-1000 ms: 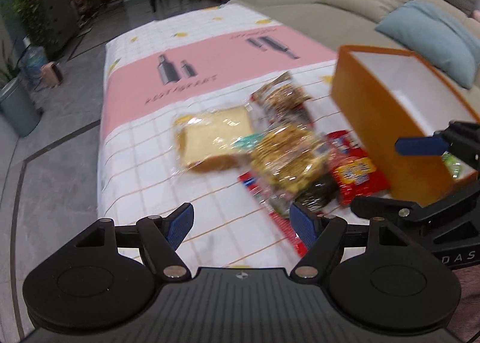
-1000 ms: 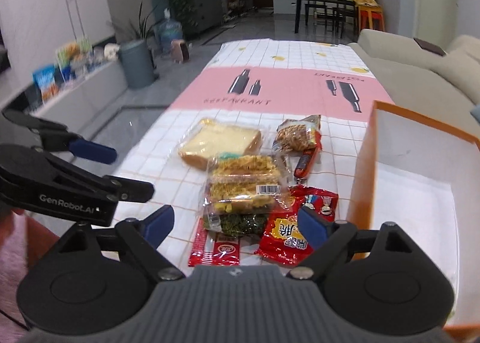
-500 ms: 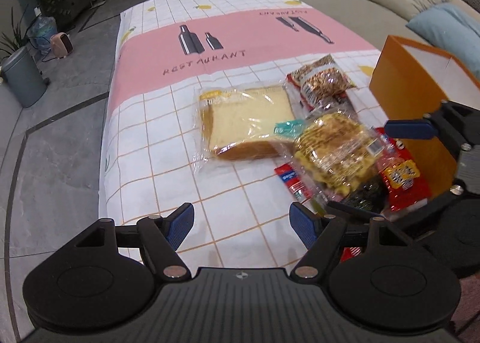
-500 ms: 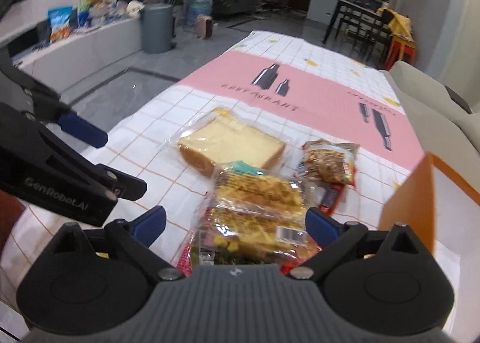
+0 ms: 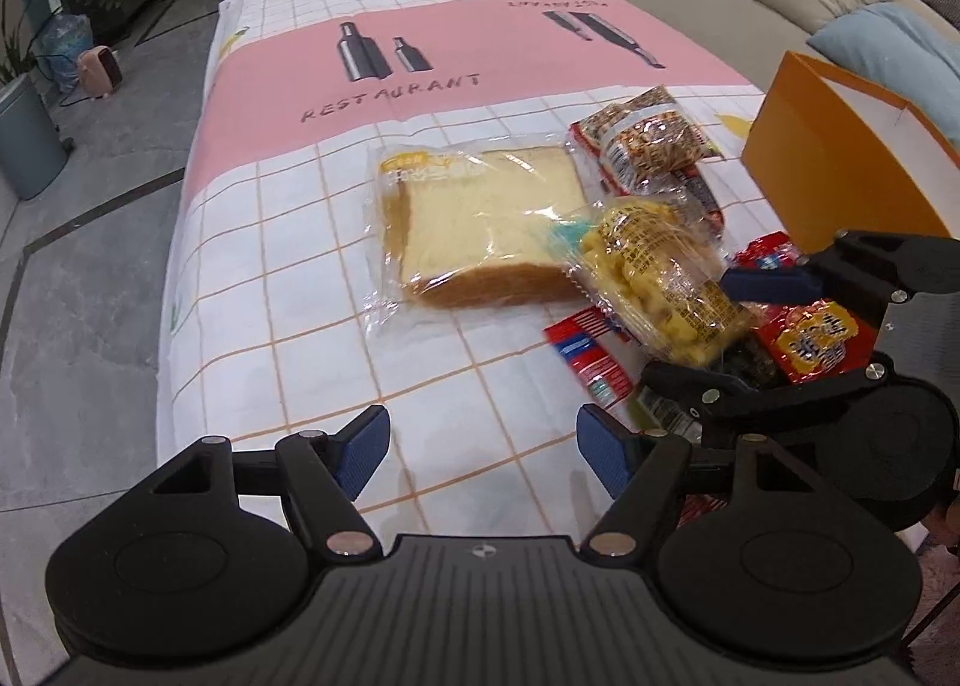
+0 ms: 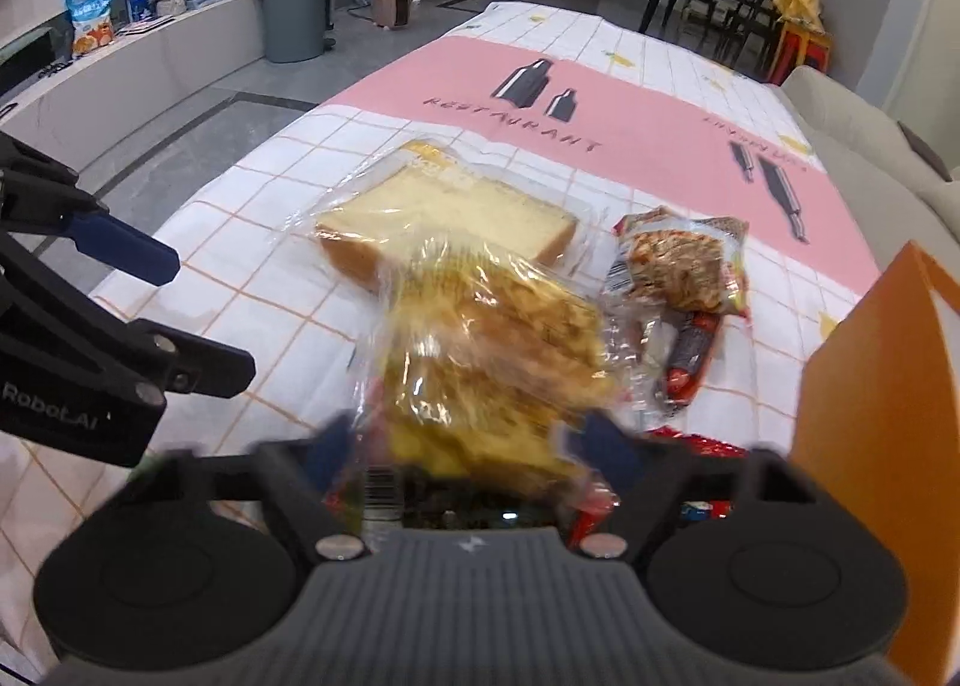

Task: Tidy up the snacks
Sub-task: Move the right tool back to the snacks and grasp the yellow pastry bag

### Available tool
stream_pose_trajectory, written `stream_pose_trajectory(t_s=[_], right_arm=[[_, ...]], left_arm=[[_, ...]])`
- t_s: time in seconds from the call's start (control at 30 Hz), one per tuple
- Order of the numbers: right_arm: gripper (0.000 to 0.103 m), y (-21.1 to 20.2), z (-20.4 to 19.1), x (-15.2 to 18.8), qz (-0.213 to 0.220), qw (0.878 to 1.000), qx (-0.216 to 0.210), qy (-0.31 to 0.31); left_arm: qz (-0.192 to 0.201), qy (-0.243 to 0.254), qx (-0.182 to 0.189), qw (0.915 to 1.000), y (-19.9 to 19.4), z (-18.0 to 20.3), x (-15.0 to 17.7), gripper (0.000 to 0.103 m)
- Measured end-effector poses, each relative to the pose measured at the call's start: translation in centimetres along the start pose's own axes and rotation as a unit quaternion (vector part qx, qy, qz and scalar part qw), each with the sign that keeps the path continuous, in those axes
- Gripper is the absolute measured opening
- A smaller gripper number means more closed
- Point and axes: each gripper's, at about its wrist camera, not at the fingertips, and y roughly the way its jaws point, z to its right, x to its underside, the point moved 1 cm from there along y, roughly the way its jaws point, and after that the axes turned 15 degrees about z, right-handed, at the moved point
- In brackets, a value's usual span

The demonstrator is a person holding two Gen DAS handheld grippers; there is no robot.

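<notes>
The yellow snack bag [image 6: 486, 362] lay atop the pile on the tablecloth [image 5: 288, 242], between the bread [image 5: 486, 230] and the orange box [image 5: 840, 170]. My right gripper [image 6: 474, 446] straddled it, jaws just closing; whether the pads pressed it, I couldn't tell. My left gripper [image 5: 480, 449] hung wide, empty.

Tablecloth [image 5: 288, 266]: white, orange grid, pink band with black bottle prints. Box [image 5: 840, 158] at its right edge: orange outside, white inside. Packets beside box: yellow [image 5: 654, 278], red [image 5: 816, 341].
</notes>
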Motion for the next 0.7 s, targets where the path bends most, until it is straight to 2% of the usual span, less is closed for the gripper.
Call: stream_pose_trajectory(t_s=[0.03,0.1,0.3,0.5,0.7], right_arm=[[0.059,-0.1,0.1,0.0,-0.001,1.0,0.0,0.0],[0.046,-0.6,0.7,-0.1,0.0,1.0,-0.005,0.014],[0.026,-2.2,2.6,-0.6,0.009,0.999,-0.001,0.045],[0.022,-5.0,4.5,-1.7,0.031,0.996,0.013,0.08],[0.021,-8.8,7.1,-2.4,0.046,0.99,0.019,0.132]], left_arm=[[0.001,0.0,0.006,1.0,0.0,0.1,-0.1,0.084],[0.003,0.003,0.013,0.9999,0.1,0.3,-0.3,0.084],[0.002,0.001,0.04,0.9992,0.4,1.0,-0.7,0.084],[0.0,0.029,0.112,0.9933,0.4,3.4,-1.0,0.084],[0.009,0.103,0.171,0.9798,1.2,7.3,-1.5,0.084]])
